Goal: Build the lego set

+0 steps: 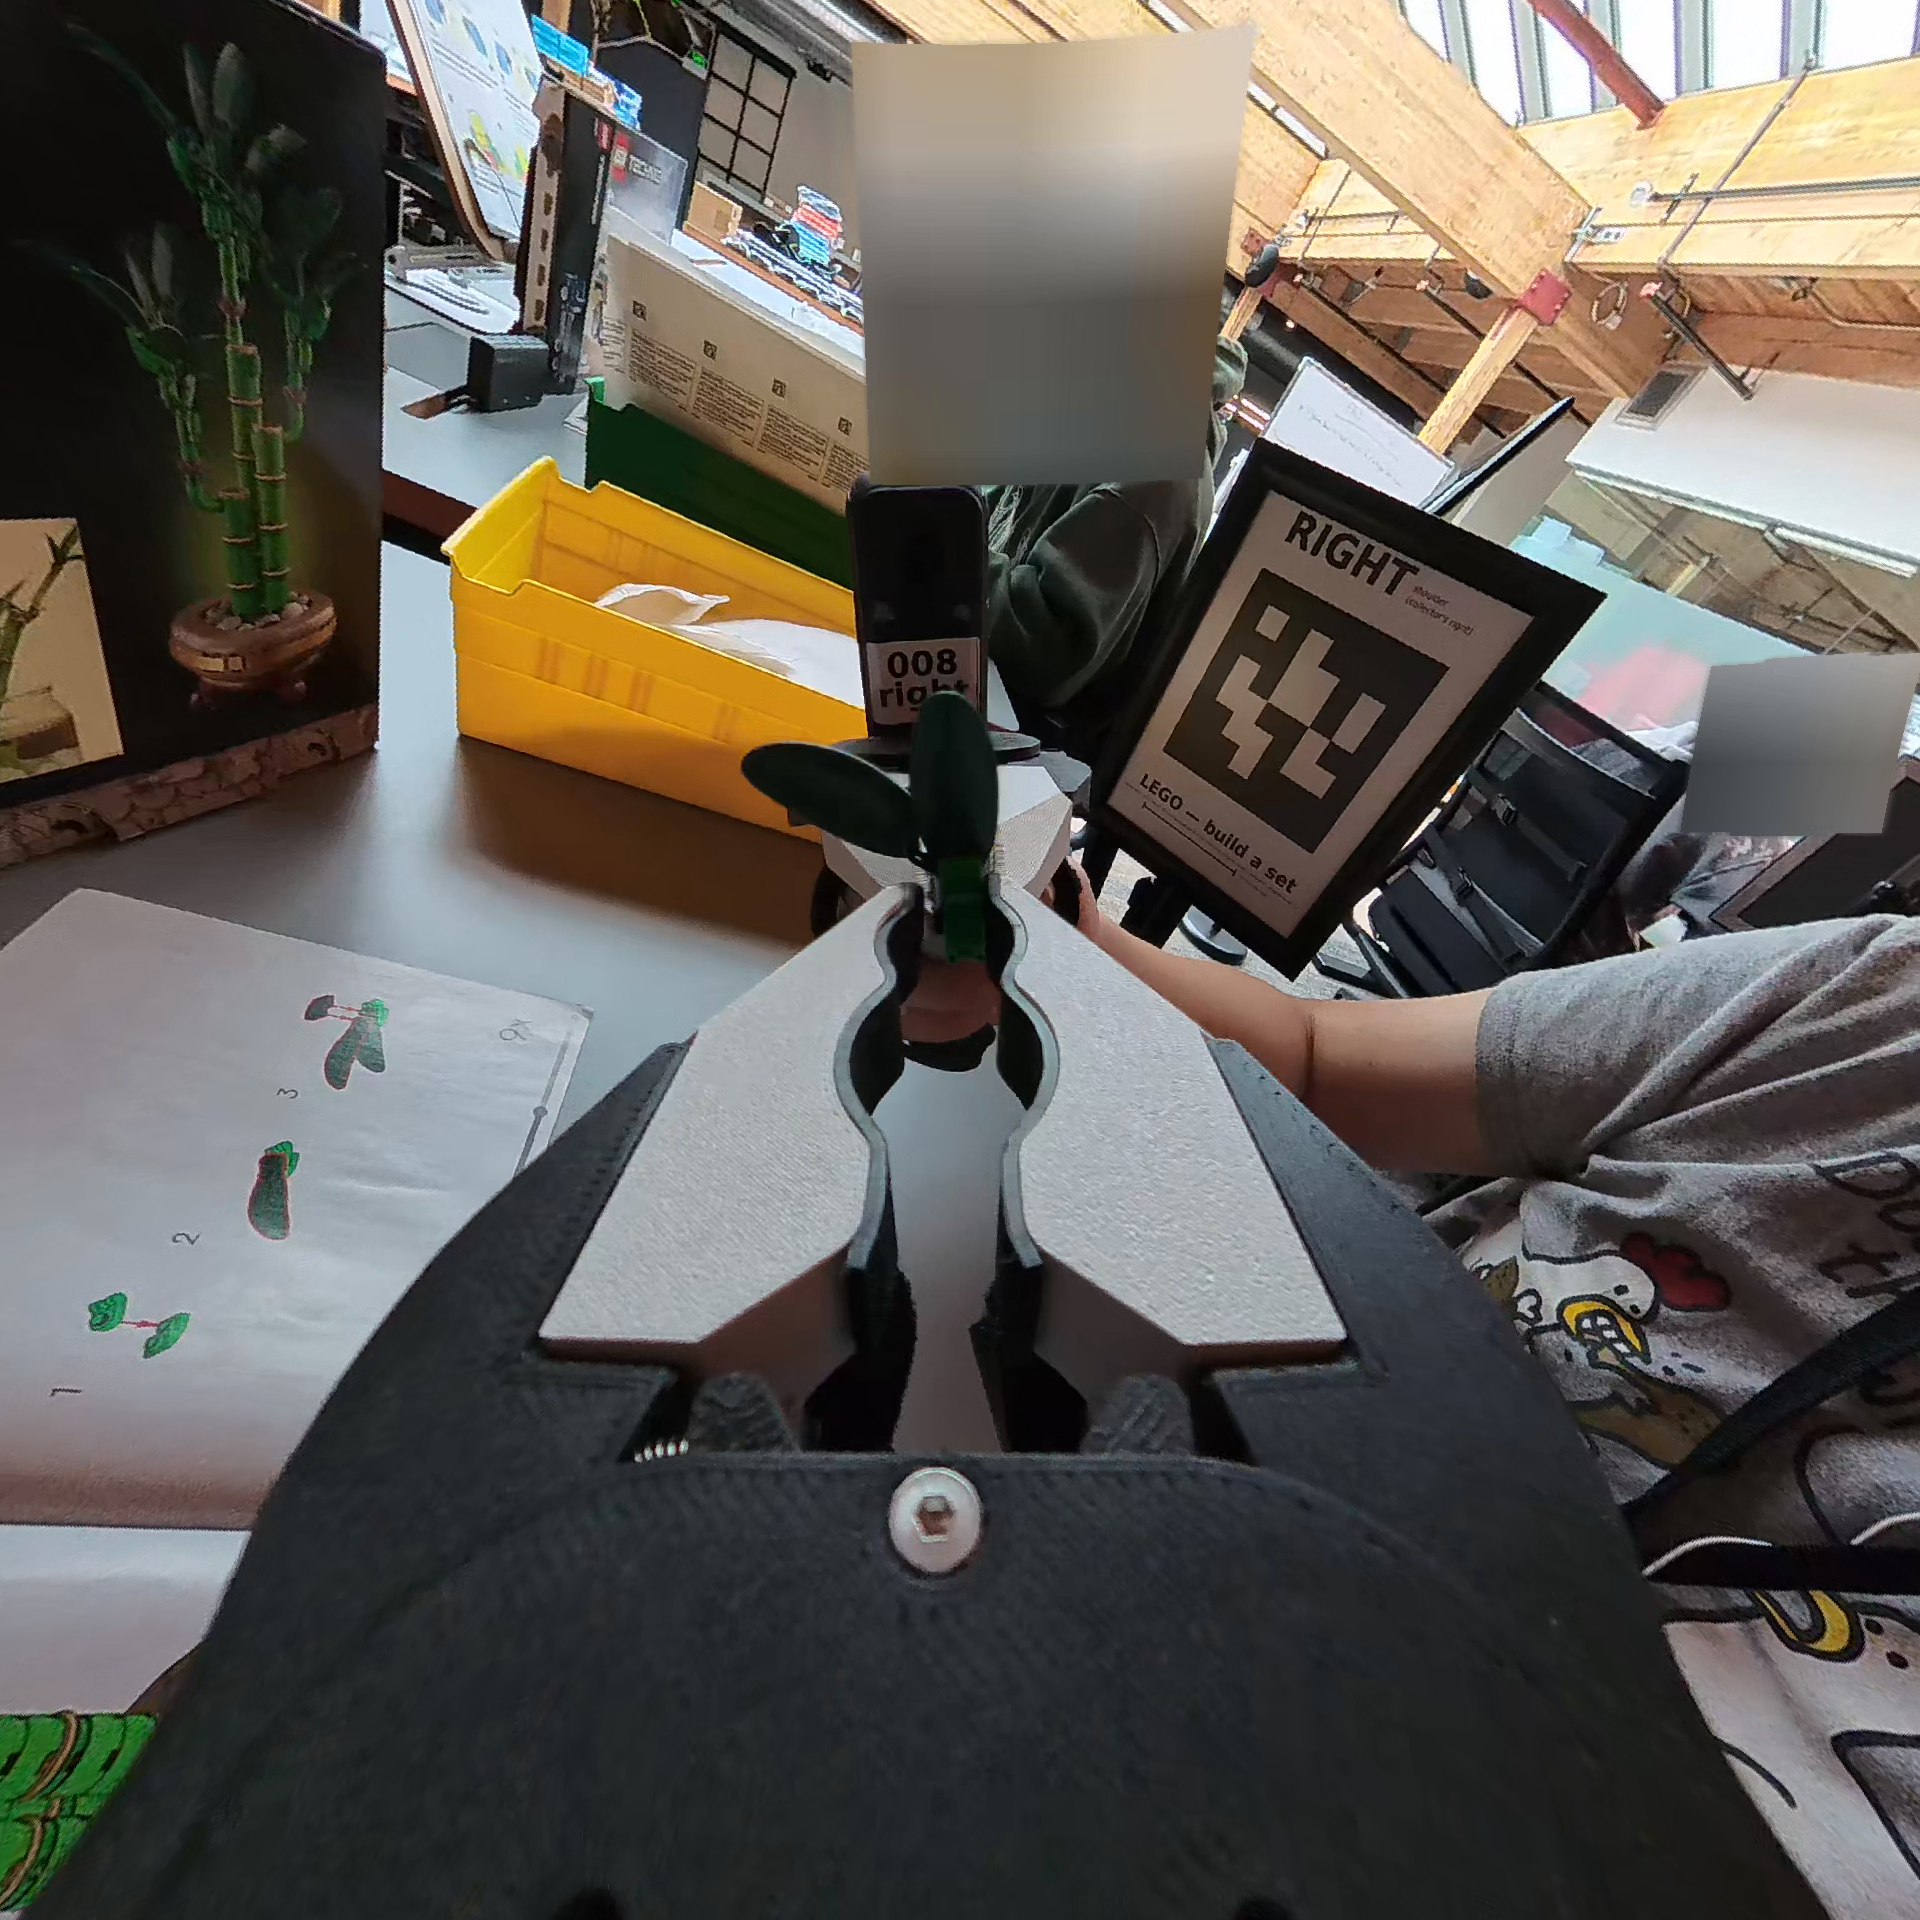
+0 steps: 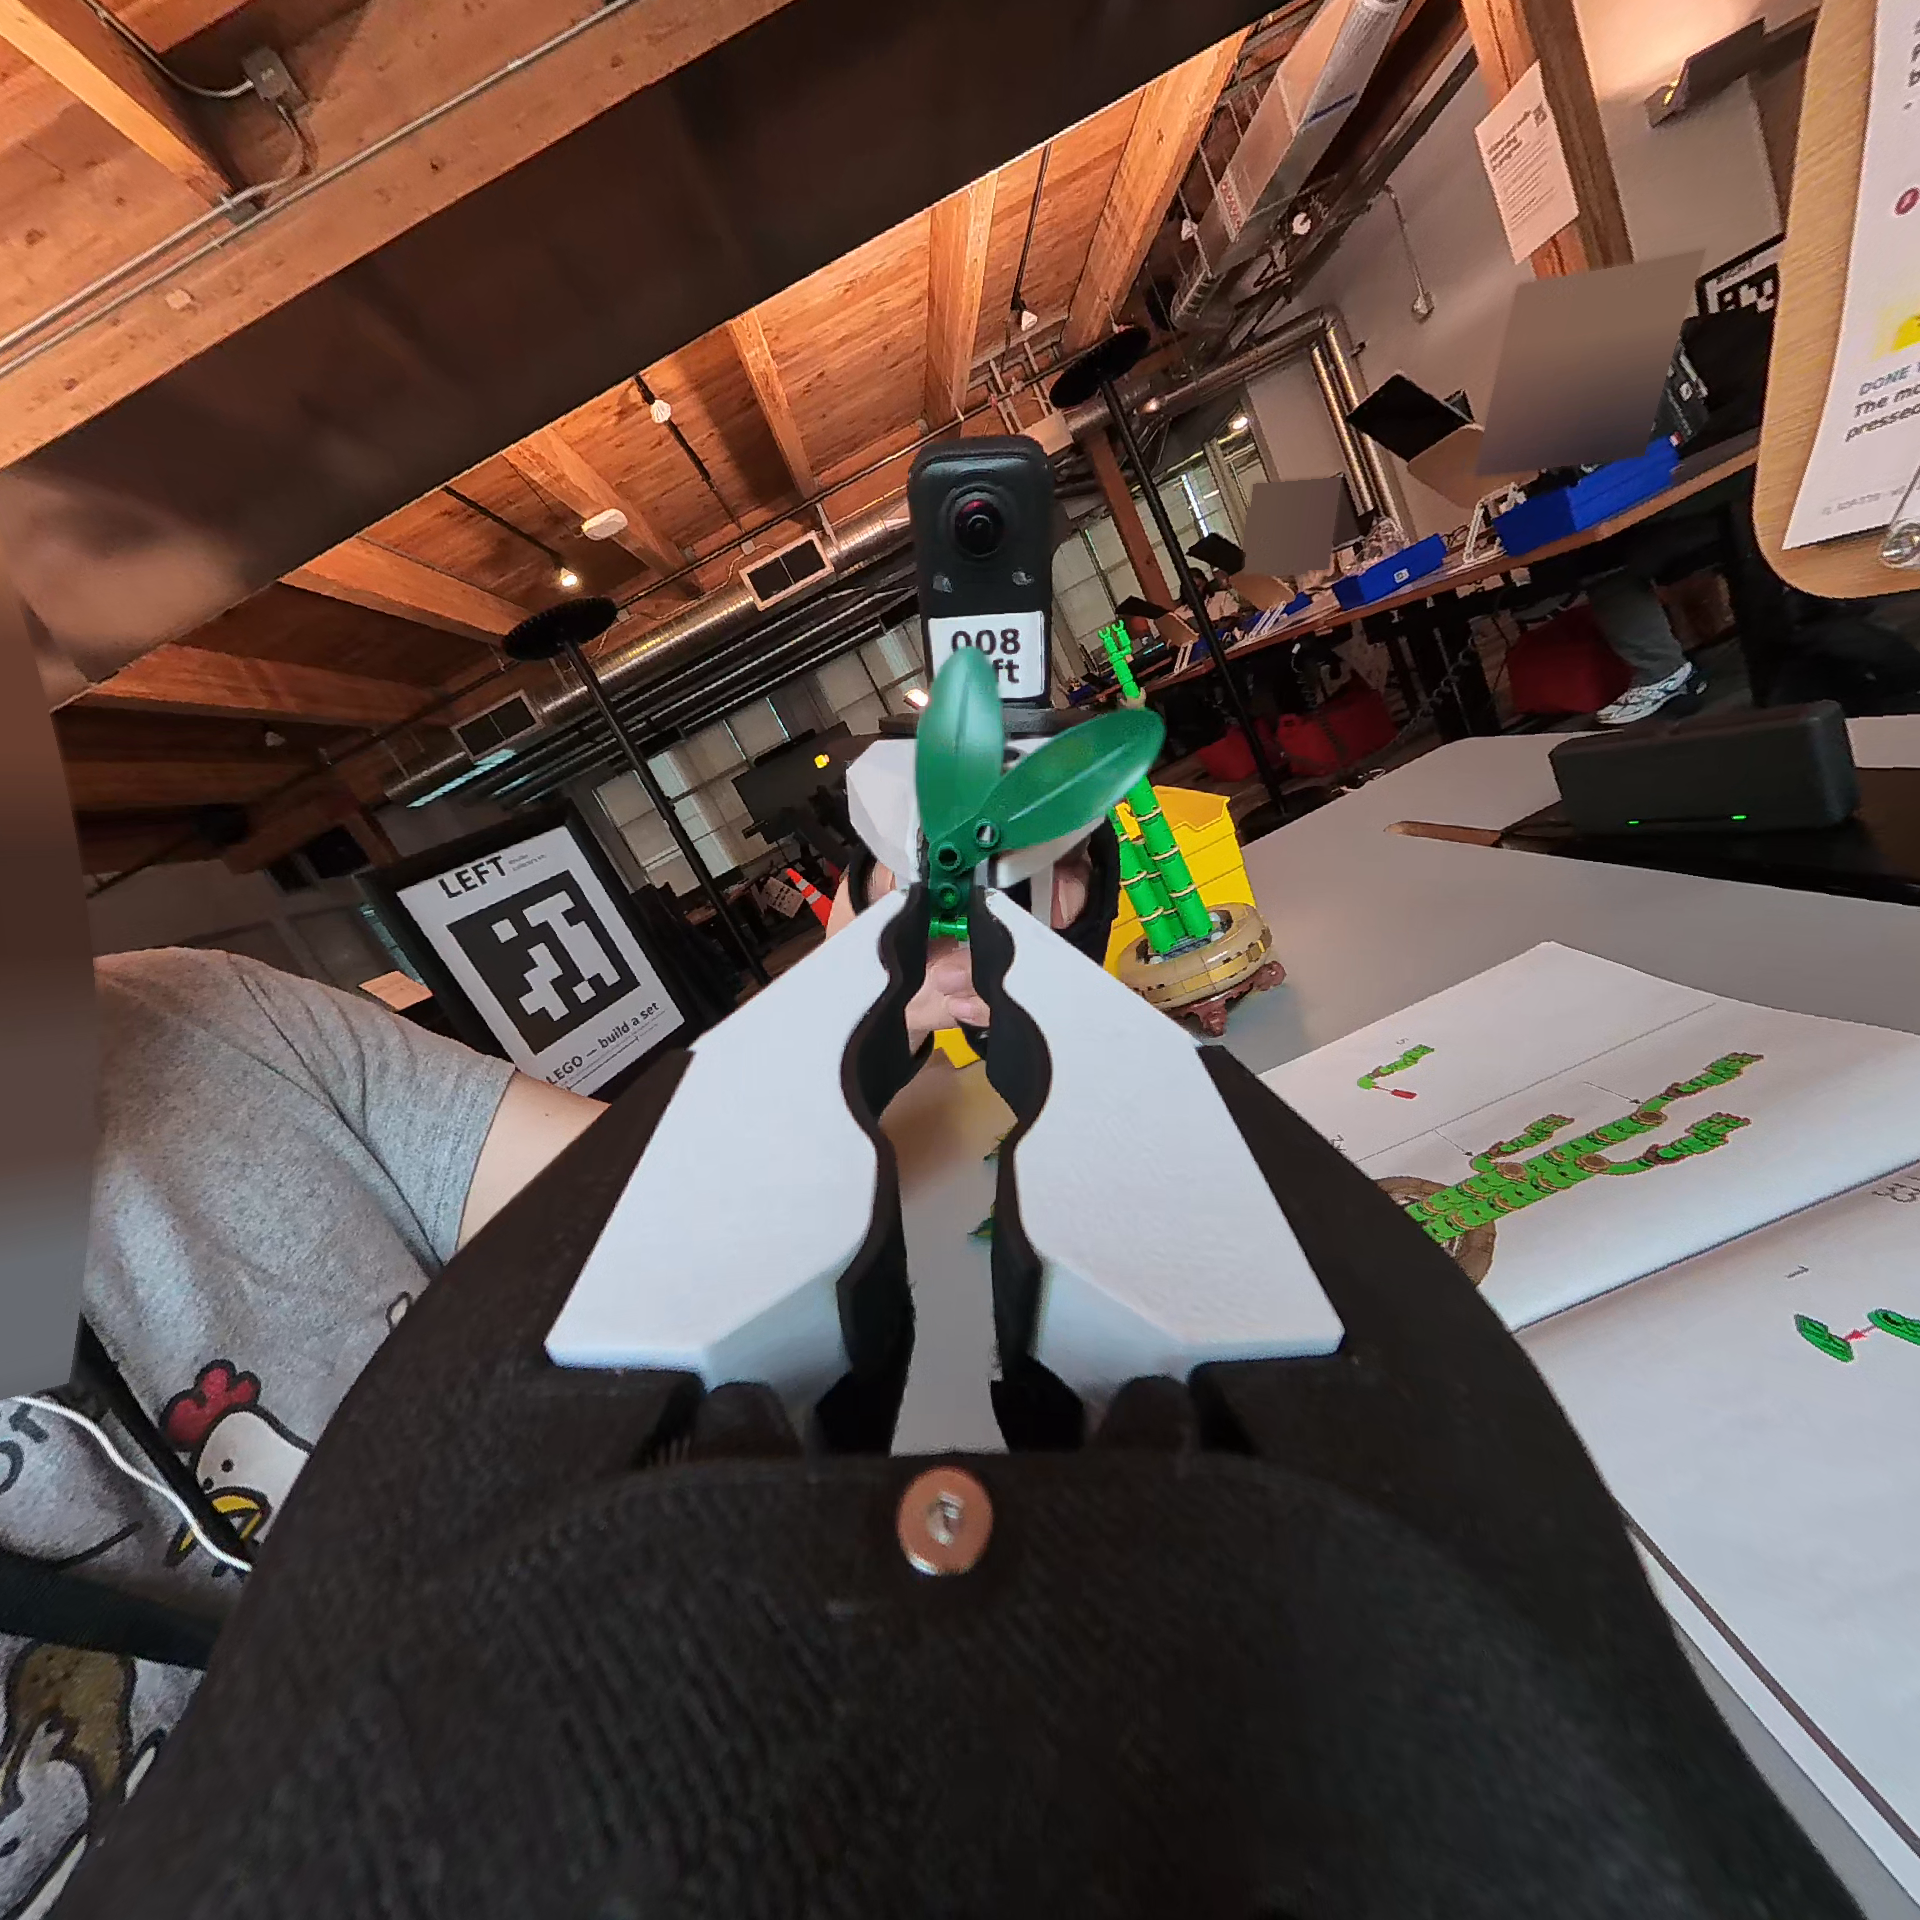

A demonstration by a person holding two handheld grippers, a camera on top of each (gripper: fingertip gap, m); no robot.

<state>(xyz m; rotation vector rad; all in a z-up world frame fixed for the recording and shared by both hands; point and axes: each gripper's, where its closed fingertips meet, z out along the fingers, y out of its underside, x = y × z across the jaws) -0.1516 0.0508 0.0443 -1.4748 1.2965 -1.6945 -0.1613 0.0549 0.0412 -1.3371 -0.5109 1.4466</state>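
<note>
1. Left hand-held gripper (image 1: 951, 914): fingers nearly together, tips pinching the bright green stem of a small leaf piece (image 1: 914, 800), held in the air above the surface (image 1: 582, 831).
2. Right hand-held gripper (image 2: 948, 920): fingers also narrow, tips clamped on the same leaf piece (image 2: 997, 779) from the opposite side. The 2 tools meet nose to nose.
3. Leaf piece: 2 dark green leaves fan up from the stem, above both sets of tips.
4. Instruction booklet (image 1: 260, 1143) lies open on the surface, left of the left tool.
5. Yellow bin (image 1: 582, 634) sits behind, white bag inside.
6. Set box (image 1: 187, 416) stands upright at far left.
7. Part-built bamboo model (image 2: 1184, 914) in a tan pot stands on the surface beyond the right tool, well apart from the held piece.
</note>
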